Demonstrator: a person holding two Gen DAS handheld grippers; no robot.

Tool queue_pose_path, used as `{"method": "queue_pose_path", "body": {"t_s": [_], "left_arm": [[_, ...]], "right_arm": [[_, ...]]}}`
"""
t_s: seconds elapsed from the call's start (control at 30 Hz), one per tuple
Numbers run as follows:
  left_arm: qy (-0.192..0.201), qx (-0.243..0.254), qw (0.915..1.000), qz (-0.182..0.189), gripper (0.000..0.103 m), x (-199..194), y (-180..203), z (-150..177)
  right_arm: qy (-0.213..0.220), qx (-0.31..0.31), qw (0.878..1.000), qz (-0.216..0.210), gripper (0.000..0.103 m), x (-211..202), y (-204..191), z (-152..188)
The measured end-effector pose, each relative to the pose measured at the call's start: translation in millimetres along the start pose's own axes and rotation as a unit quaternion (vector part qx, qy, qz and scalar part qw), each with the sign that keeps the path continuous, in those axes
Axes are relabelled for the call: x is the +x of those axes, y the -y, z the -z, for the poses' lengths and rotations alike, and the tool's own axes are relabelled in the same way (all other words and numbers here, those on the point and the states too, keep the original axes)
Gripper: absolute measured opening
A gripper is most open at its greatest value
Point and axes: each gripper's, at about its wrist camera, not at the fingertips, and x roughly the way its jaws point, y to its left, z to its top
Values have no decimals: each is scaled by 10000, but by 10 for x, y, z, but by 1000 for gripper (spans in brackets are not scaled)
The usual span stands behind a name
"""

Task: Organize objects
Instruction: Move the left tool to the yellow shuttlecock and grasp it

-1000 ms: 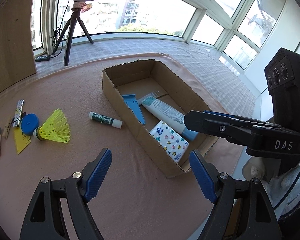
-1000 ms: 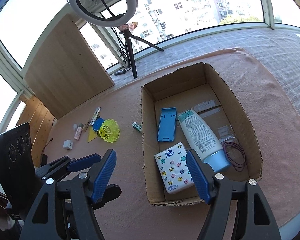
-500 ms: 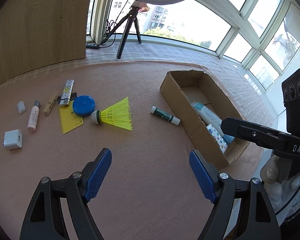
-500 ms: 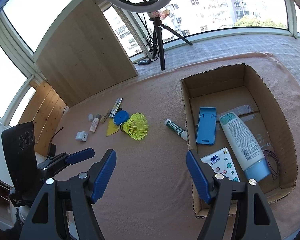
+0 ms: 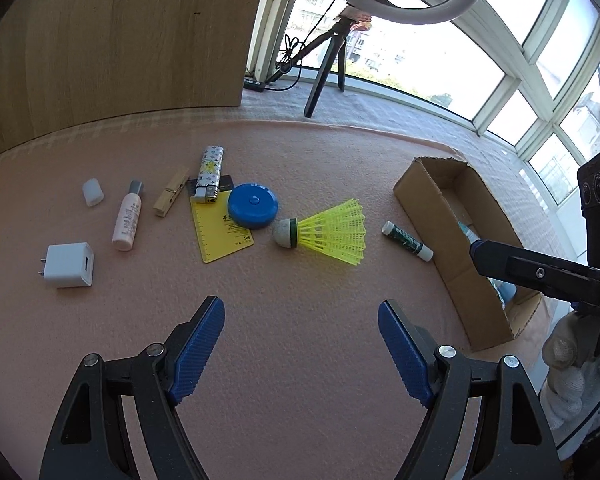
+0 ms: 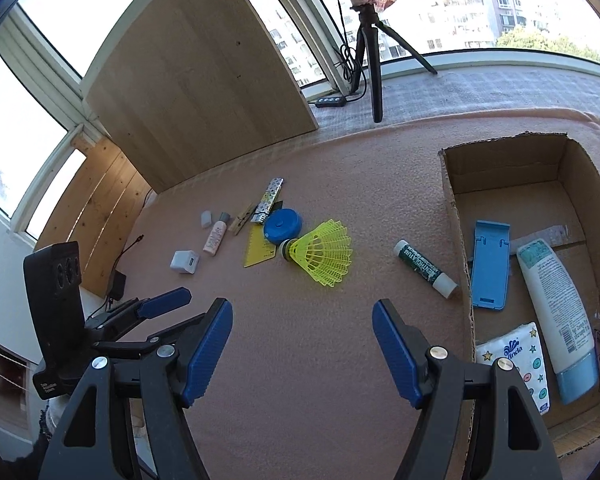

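left hand-held gripper [image 5: 301, 347]: released, empty | shuttlecock [image 5: 328, 233]: ahead, well apart | right hand-held gripper [image 6: 302, 346]: released

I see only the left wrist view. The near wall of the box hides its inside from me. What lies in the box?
Observer: A blue stand lies flat on the floor of the cardboard box, close to the wall that faces the loose items.
Operator: Is there something nearer to us in the box?
Observer: Yes, a tissue pack with stars and smileys lies in the near corner.
Operator: Does the right tool hold something?
Observer: No, the right tool is open, with nothing between its fingers.
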Motion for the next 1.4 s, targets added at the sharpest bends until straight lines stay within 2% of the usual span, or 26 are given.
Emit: {"method": "queue_pose_path", "body": {"t_s": [0.27, 0.47, 0.6, 0.77, 0.83, 1.0, 1.17, 1.4], "left_arm": [[-262, 120, 9993, 234, 80, 418, -70, -193], [-467, 369, 9977, 331, 79, 719, -73, -307], [-533, 523, 9964, 408, 76, 874, -71, -375], [-618, 624, 9947, 540, 72, 1037, -64, -439], [-643, 708, 9937, 588, 68, 1091, -43, -451], [-645, 792, 9927, 645, 63, 1178, -6, -464], [-623, 795, 9922, 733, 49, 1143, 5, -447], [-450, 932, 9917, 768, 48, 952, 146, -450]], "right_arm": [[-330, 173, 9988, -305, 68, 458, -10, -268], [-648, 164, 9974, -268, 56, 767, 23, -400], [-866, 153, 9959, -218, 42, 947, 65, -449], [-1073, 180, 9937, -283, 31, 1115, 112, -469], [-1130, 188, 9929, -323, 23, 1156, 122, -473], [-1241, 197, 9912, -415, 9, 1234, 135, -488], [-1210, 169, 9913, -490, 5, 1220, 117, -491], [-1053, 121, 9926, -593, 3, 1045, 48, -478]]}}
